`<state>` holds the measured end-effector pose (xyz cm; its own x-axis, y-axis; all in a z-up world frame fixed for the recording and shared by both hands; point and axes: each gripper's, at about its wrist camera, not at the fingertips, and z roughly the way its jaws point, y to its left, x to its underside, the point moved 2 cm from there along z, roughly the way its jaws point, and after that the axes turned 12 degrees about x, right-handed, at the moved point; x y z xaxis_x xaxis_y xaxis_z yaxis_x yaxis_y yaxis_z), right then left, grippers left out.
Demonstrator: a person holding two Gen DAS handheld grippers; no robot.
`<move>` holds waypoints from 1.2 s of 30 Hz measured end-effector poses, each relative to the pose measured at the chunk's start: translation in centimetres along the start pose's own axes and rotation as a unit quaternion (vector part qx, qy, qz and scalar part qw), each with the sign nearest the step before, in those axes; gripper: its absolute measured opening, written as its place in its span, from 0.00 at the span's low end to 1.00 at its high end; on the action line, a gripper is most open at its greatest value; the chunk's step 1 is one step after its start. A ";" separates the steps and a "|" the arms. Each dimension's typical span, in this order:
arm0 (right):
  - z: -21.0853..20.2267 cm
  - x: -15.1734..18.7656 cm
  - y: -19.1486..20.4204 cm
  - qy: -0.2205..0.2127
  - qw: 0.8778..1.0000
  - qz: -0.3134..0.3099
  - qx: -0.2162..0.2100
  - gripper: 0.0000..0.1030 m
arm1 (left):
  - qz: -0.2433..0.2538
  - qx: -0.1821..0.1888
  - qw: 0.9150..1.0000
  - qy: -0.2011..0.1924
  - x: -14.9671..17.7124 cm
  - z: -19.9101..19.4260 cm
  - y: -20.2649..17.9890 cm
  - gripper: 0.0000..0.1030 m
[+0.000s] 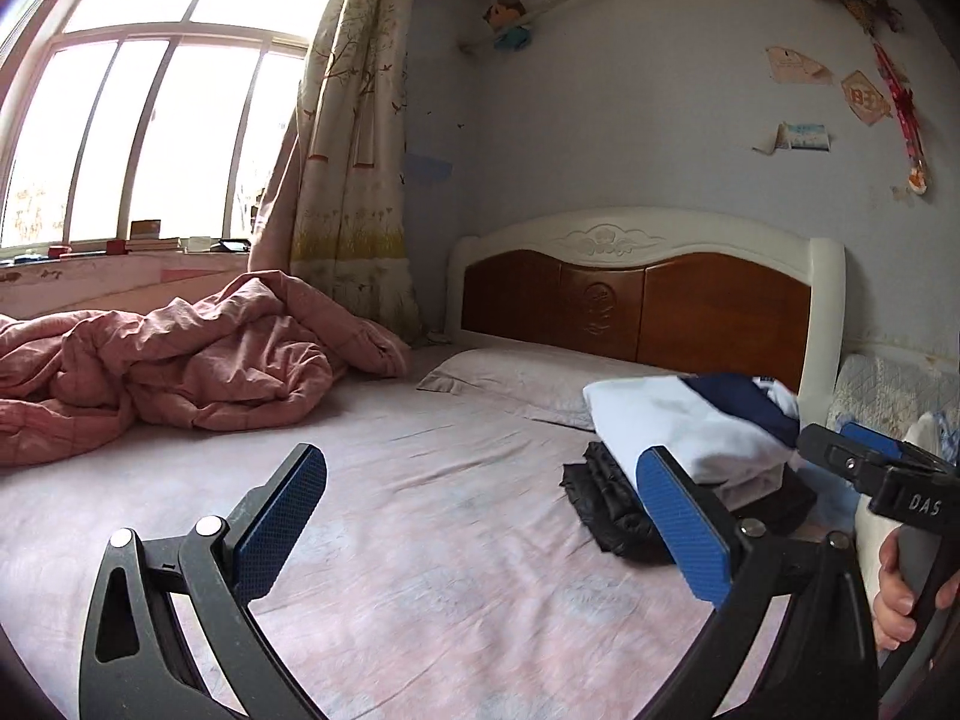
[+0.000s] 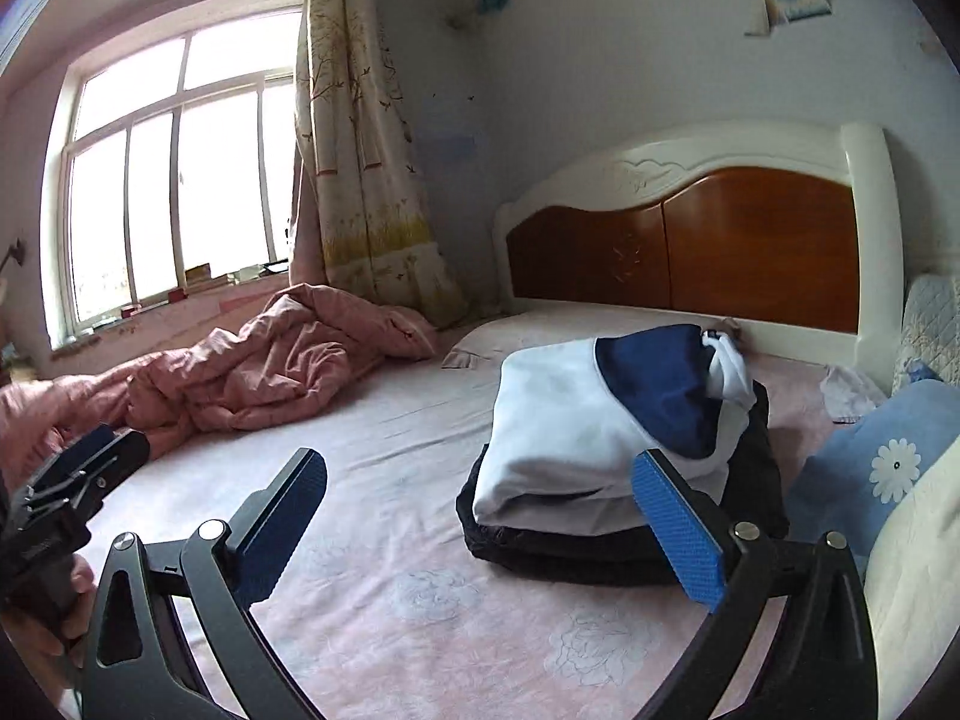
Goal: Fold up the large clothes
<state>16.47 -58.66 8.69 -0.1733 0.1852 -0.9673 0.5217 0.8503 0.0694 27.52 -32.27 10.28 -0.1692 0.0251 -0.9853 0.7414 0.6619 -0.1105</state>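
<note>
Both tongs [image 1: 480, 516] [image 2: 480, 516] gape empty, roughly level, over the bed [image 2: 420, 600].

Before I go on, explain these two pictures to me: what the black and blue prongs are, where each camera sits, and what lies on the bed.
The prongs are two hand-held grippers, each with a camera looking along its fingers. One picture comes from the left gripper, the other from the right gripper. Both stand open and hold nothing. A person's hand grips the right tool. On the pink flowered bedsheet lies a folded white and navy garment stacked on a folded black garment. Behind lie a crumpled pink quilt and a pale pillow.
</note>
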 end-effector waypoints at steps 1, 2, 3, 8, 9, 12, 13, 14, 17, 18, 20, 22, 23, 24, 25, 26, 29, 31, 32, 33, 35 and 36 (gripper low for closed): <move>0.1 0.9 0.7 0.002 1.000 -0.003 0.006 1.00 | 0.006 -0.003 1.000 0.008 0.8 0.1 0.0 1.00; 0.4 1.8 1.3 0.006 1.000 -0.007 0.012 1.00 | 0.009 -0.007 1.000 0.017 1.5 0.2 0.1 1.00; 0.6 2.5 1.9 0.010 1.000 -0.014 0.017 1.00 | 0.009 -0.011 1.000 0.023 2.2 0.3 0.3 1.00; 1.4 6.0 3.8 0.013 0.999 -0.031 0.038 1.00 | 0.010 -0.024 1.000 0.015 5.9 0.7 1.5 1.00; 1.5 6.5 3.9 0.011 0.999 -0.028 0.043 1.00 | 0.008 -0.029 0.999 0.024 6.6 1.1 1.7 1.00; 1.7 7.5 4.1 0.012 0.998 -0.036 0.053 1.00 | -0.011 -0.033 0.999 0.041 7.5 1.9 2.5 1.00; 1.6 7.8 4.1 0.009 0.998 -0.036 0.057 1.00 | -0.015 -0.034 0.999 0.037 7.5 1.7 2.6 1.00; 1.4 8.0 4.0 0.006 0.998 -0.035 0.058 1.00 | -0.016 -0.034 0.999 0.032 7.6 1.6 2.6 1.00; 1.4 8.4 4.0 0.007 0.996 -0.036 0.076 1.00 | -0.009 -0.039 0.999 0.029 7.7 1.4 2.4 1.00; 1.4 8.5 3.9 0.008 0.996 -0.037 0.081 1.00 | -0.006 -0.040 0.999 0.028 7.8 1.4 2.3 1.00; 1.3 8.6 4.0 0.007 0.995 -0.040 0.086 1.00 | 0.002 -0.040 0.999 0.026 7.8 1.4 2.0 1.00; 1.2 8.7 4.1 0.006 0.995 -0.043 0.088 1.00 | 0.012 -0.042 0.999 0.028 7.8 1.4 1.6 1.00; 1.2 8.7 4.2 0.006 0.995 -0.044 0.088 1.00 | 0.018 -0.043 0.998 0.030 7.9 1.5 1.4 1.00; 1.2 8.7 4.2 0.006 0.995 -0.045 0.089 1.00 | 0.023 -0.044 0.998 0.032 7.9 1.6 1.2 1.00; 1.3 8.7 4.2 0.008 0.995 -0.045 0.090 1.00 | 0.028 -0.043 0.998 0.033 8.0 1.7 1.0 1.00; 1.3 8.8 4.2 0.009 0.995 -0.047 0.090 1.00 | 0.032 -0.043 0.998 0.033 8.0 1.7 0.8 1.00; 1.4 8.9 4.2 0.012 0.994 -0.051 0.091 1.00 | 0.041 -0.045 0.998 0.029 8.0 1.6 0.5 1.00; 1.4 8.9 4.2 0.010 0.994 -0.052 0.091 1.00 | 0.044 -0.046 0.998 0.027 7.9 1.5 0.4 1.00; 1.4 8.9 4.1 0.010 0.994 -0.051 0.091 1.00 | 0.045 -0.050 0.997 0.028 7.9 1.5 0.4 1.00; 1.4 8.9 4.1 0.007 0.994 -0.050 0.091 1.00 | 0.046 -0.056 0.997 0.030 7.9 1.6 0.4 1.00; 1.3 8.9 3.9 0.003 0.995 -0.048 0.092 1.00 | 0.044 -0.058 0.997 0.034 8.0 1.8 0.4 1.00; 1.4 8.9 4.0 0.002 0.995 -0.048 0.092 1.00 | 0.043 -0.059 0.997 0.034 8.0 1.8 0.5 1.00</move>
<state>18.19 -54.35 0.01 -0.2327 0.1095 -0.9664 0.6468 0.7595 -0.0697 27.70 -33.11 2.14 -0.1544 0.1331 -0.9790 0.6745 0.7382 -0.0060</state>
